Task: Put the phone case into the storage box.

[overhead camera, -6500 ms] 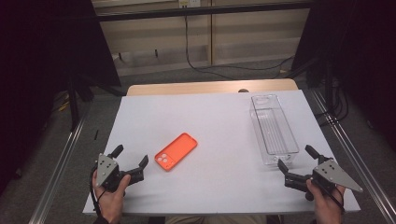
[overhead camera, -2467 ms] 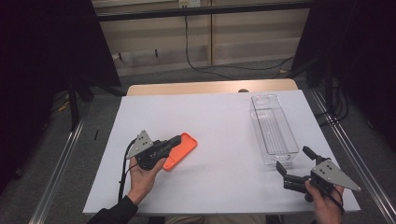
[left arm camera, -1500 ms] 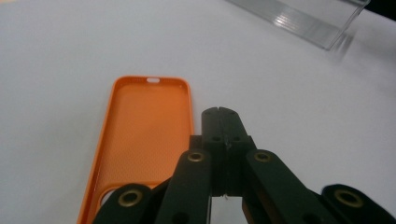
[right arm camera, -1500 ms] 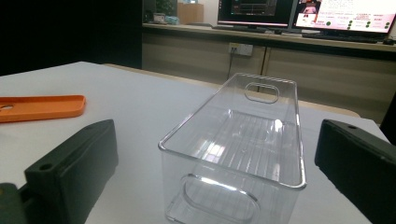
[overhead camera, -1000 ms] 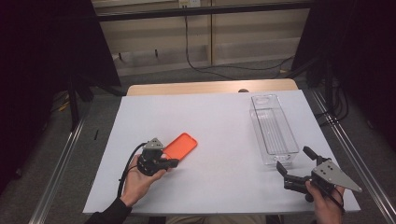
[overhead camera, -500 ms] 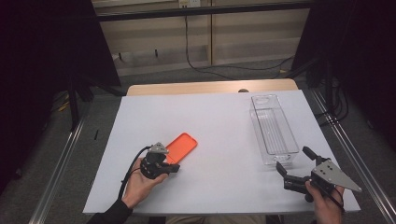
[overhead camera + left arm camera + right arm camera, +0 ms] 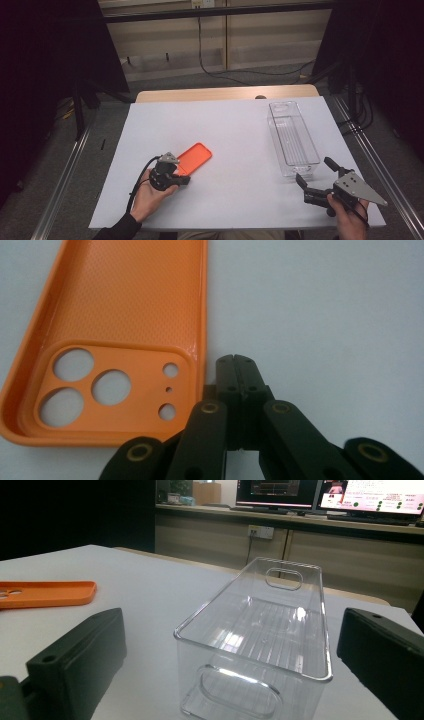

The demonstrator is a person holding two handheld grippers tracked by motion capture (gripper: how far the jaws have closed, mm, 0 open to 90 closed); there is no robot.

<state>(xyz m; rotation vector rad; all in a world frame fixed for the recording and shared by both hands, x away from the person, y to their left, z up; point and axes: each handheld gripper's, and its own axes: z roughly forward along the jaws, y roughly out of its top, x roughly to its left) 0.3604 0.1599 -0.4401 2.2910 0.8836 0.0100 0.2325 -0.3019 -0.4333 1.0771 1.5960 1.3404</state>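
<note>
- Jaws of my left gripper are pressed together with nothing between them, tips just beside the long edge of the orange phone case.
- The case lies hollow side up toward the surface's near left corner.
- My right gripper stands wide open, empty, facing the clear bin by the right edge.

1. The left gripper rises from the 6 o'clock edge, its two black jaws pressed together with nothing between them.
2. The orange phone case lies open side up on the white table, running from 8 o'clock up to 12 o'clock.
3. The case's camera cut-outs sit at 9 o'clock, at its near end.
4. The jaw tips stand just beside the case's long right rim; whether they touch it cannot be told.
</note>
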